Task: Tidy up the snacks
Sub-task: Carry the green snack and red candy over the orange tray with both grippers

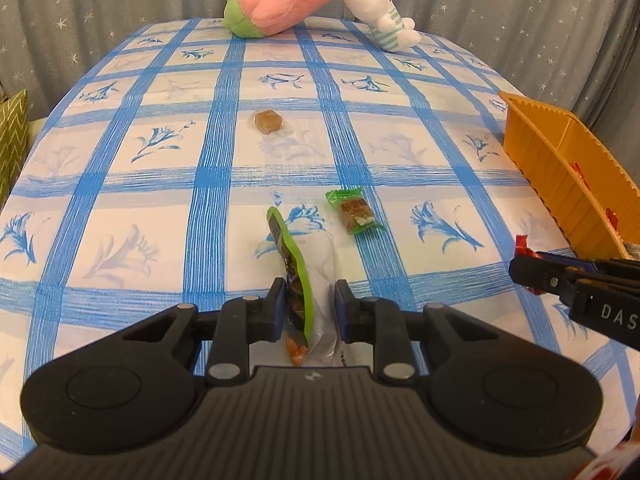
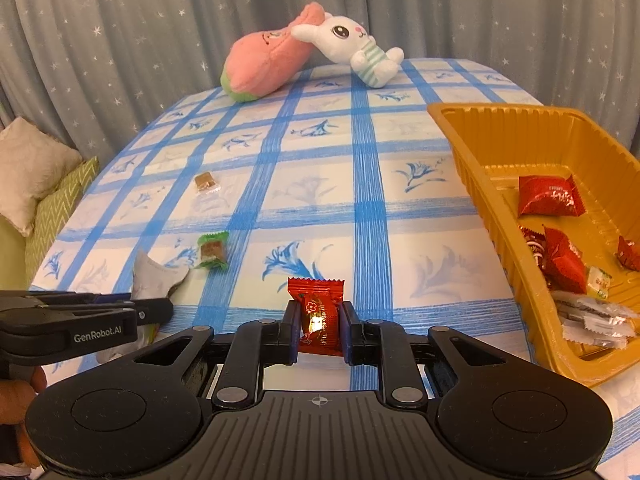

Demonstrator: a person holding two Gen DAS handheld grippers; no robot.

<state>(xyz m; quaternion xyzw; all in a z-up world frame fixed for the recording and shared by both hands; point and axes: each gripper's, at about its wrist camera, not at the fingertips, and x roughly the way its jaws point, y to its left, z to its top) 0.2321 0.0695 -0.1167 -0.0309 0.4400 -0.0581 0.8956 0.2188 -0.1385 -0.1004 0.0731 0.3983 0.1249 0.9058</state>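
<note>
Both hands are loaded, so this looks like the carry-to-tray step of the tidying. The right gripper has its jaws pinched on a red wrapped candy, held just above the cloth and a little short of the orange tray, which sits at the table's right edge. The left gripper has its jaws pressed in on a green-edged snack packet, which stands up edgewise between the pads with its clear, crinkled side bulging out to the right.

The tray already holds several red candies and some silvery sachets, so the sorting seems well under way. To my eye the next move asks the right hand to swing across over the tray's ribbed wall and let go above a bare patch of the floor; the left would follow with the packet, which is floppy and may droop or slip.

Two pieces are yet to be fetched: a small green-wrapped sweet near the middle of the cloth, and a brown candy in clear wrap farther out.

The table wears a white cloth with blue checks and flower prints. At the far end lie a pink plush and a white rabbit toy, touching, with a grey star-speckled curtain behind and cushions off to the left
</note>
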